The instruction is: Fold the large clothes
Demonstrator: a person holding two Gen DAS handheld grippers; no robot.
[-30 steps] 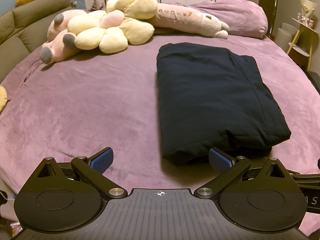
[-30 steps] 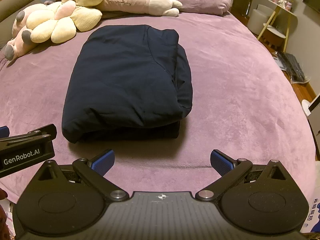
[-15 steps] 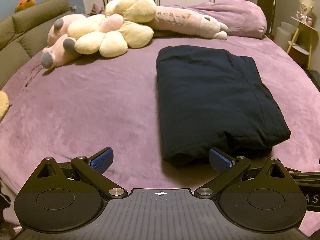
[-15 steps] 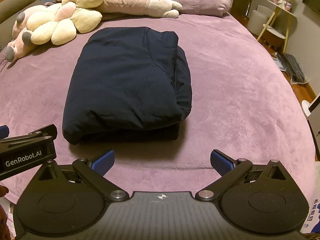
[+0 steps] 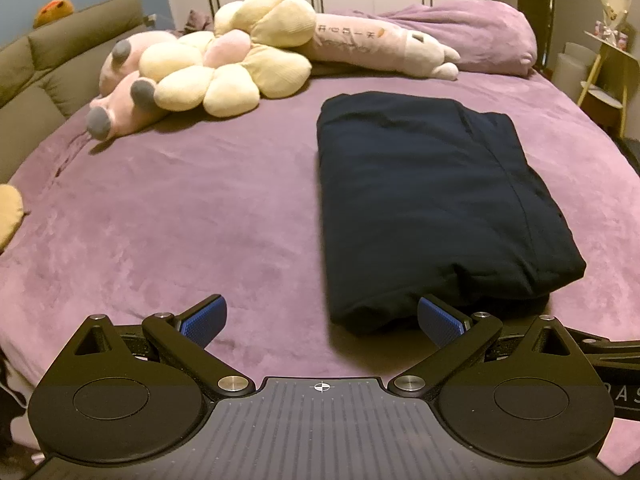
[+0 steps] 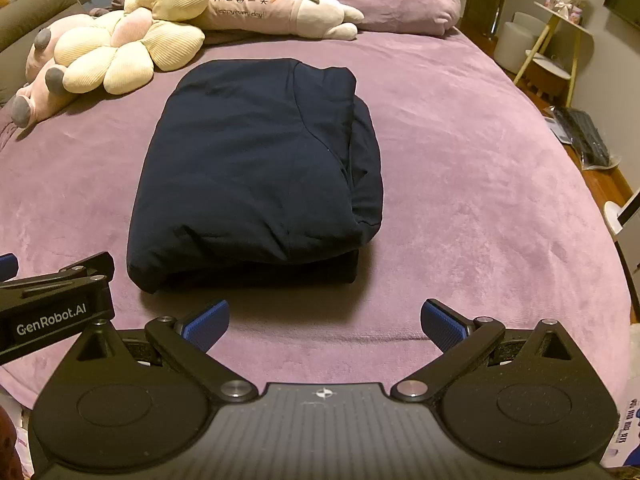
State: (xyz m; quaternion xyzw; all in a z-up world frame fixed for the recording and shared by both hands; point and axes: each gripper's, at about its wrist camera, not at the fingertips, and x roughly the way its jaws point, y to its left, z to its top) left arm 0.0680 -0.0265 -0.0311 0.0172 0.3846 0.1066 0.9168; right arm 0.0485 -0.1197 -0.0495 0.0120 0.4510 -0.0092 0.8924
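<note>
left claw [image 5: 320, 322] | pulled back slightly | folded garment [image 5: 432, 204] unmoved

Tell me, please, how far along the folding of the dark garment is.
Done: the navy garment lies folded in a compact bundle on the purple bed. In hand: nothing; the left hand-held gripper and right hand-held gripper are open, short of it. Left: seemingly nothing.

The left black two-finger gripper [image 5: 320, 316] has its jaws spread wide, the blue ribbed pads [image 5: 202, 318] well apart and holding nothing. The right black two-finger gripper [image 6: 325, 320] is equally wide, blue pads [image 6: 444, 326] empty. The left one's body shows just beside it, at its left.
</note>
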